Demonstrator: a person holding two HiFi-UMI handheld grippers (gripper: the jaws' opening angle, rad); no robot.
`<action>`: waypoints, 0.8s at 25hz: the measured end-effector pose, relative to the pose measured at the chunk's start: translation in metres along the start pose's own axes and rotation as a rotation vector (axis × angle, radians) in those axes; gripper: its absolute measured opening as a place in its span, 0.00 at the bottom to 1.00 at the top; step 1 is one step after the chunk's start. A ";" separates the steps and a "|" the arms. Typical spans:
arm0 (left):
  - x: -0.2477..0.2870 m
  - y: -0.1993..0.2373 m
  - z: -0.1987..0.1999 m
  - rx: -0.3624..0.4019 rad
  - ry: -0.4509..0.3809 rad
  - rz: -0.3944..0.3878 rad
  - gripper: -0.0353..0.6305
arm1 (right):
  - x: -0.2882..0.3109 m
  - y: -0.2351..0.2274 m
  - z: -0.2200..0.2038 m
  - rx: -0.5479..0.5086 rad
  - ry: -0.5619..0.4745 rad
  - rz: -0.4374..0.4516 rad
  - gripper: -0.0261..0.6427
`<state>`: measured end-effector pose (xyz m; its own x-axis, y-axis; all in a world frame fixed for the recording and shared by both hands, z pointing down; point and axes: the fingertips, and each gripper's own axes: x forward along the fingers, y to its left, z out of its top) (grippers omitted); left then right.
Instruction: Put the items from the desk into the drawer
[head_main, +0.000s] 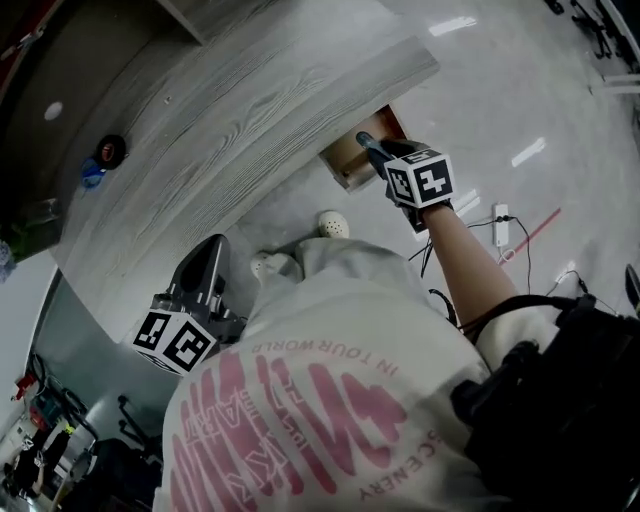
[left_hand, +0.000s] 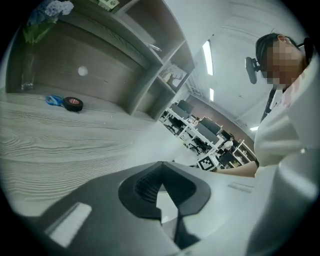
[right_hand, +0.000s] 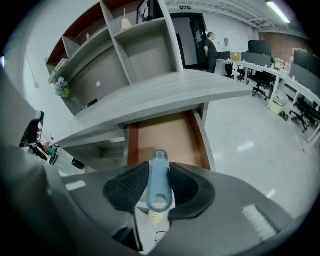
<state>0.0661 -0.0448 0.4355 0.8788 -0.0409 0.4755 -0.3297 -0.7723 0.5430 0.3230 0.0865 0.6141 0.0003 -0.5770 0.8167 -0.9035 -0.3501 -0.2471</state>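
My right tool (right_hand: 159, 167) grips a blue gadget (right_hand: 159, 187) by the open drawer (right_hand: 165, 135), left tool (left_hand: 161, 167) is closed and empty, tape roll (left_hand: 73, 104) waits on the table (left_hand: 75, 145).

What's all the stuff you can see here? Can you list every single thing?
desk: one, grey wood grain, curved front edge
shelves: several compartments, grey, above the desk
drawer: one, brown inside, pulled open under the desk
tape roll: one, black, on the desk near the back panel
small blue thing: one, blue, right next to the tape roll
vase: one, clear glass with flowers, on the desk
power strip: one, white, on the floor
blue tool: one, light blue, gripped above the open drawer
shoes: two, white, on the floor
left gripper: grey, jaws together, empty
right gripper: grey, clamped on the blue tool
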 end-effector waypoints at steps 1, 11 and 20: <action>0.004 -0.003 -0.002 0.001 0.005 0.008 0.08 | 0.006 -0.003 -0.002 -0.002 0.012 0.007 0.24; 0.009 -0.006 -0.014 0.010 0.033 0.086 0.08 | 0.060 -0.018 -0.001 -0.084 0.056 -0.035 0.24; 0.009 -0.013 -0.023 -0.003 0.023 0.112 0.08 | 0.074 -0.013 -0.015 -0.226 0.233 -0.104 0.24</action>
<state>0.0708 -0.0208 0.4485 0.8280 -0.1120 0.5495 -0.4267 -0.7617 0.4876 0.3279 0.0597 0.6857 0.0231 -0.3532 0.9352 -0.9760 -0.2105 -0.0554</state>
